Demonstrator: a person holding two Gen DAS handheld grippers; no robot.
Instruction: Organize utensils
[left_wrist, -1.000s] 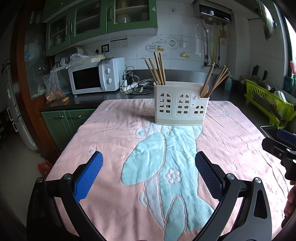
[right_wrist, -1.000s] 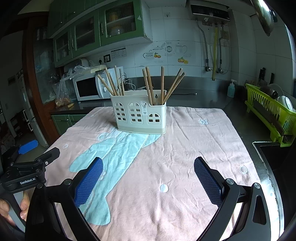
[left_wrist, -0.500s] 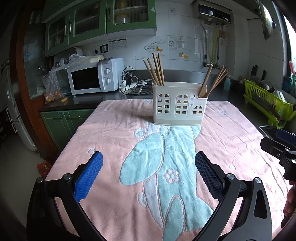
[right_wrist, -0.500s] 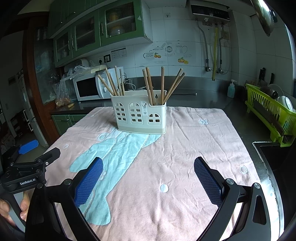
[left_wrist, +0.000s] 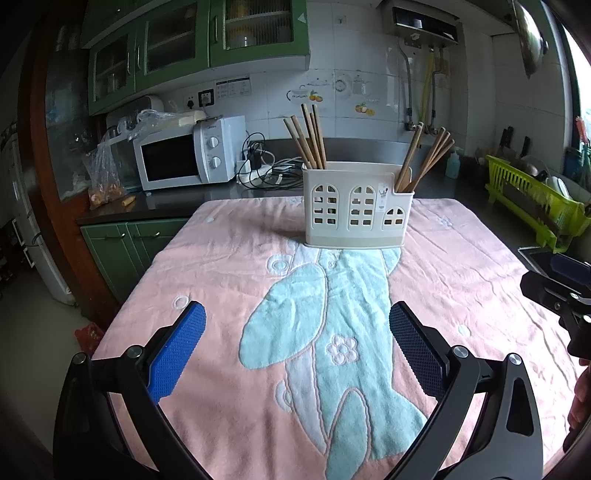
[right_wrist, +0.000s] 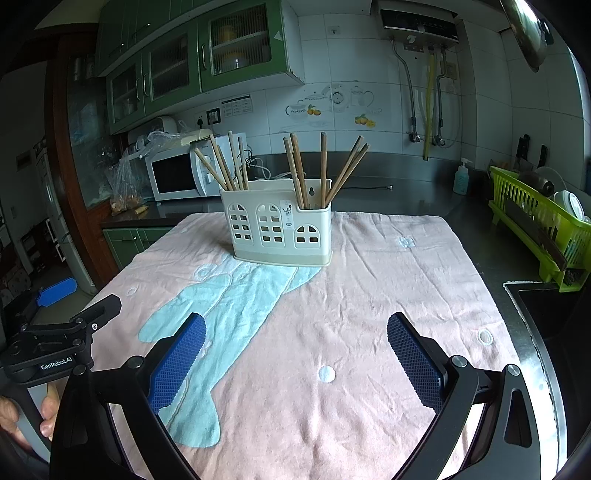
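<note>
A cream utensil holder (left_wrist: 356, 206) (right_wrist: 279, 225) with arched cut-outs stands upright at the far side of the pink towel (left_wrist: 229, 258) (right_wrist: 388, 295). Wooden chopsticks stand in its left compartment (left_wrist: 308, 136) (right_wrist: 223, 164) and its right compartment (left_wrist: 424, 155) (right_wrist: 321, 168). My left gripper (left_wrist: 297, 325) is open and empty, low over the near part of the towel. My right gripper (right_wrist: 295, 336) is open and empty, also low over the near towel. Each gripper shows at the edge of the other's view (left_wrist: 561, 288) (right_wrist: 62, 339).
A white microwave (left_wrist: 184, 157) and a tangle of cables (left_wrist: 260, 166) sit on the counter behind the towel. A green dish rack (right_wrist: 543, 225) stands at the right, with a sink edge (right_wrist: 532, 317) below it. The table's left edge drops to the floor.
The left view has shifted slightly, so the holder sits a touch further left in it. The right gripper has not moved. Both grippers stay open.
</note>
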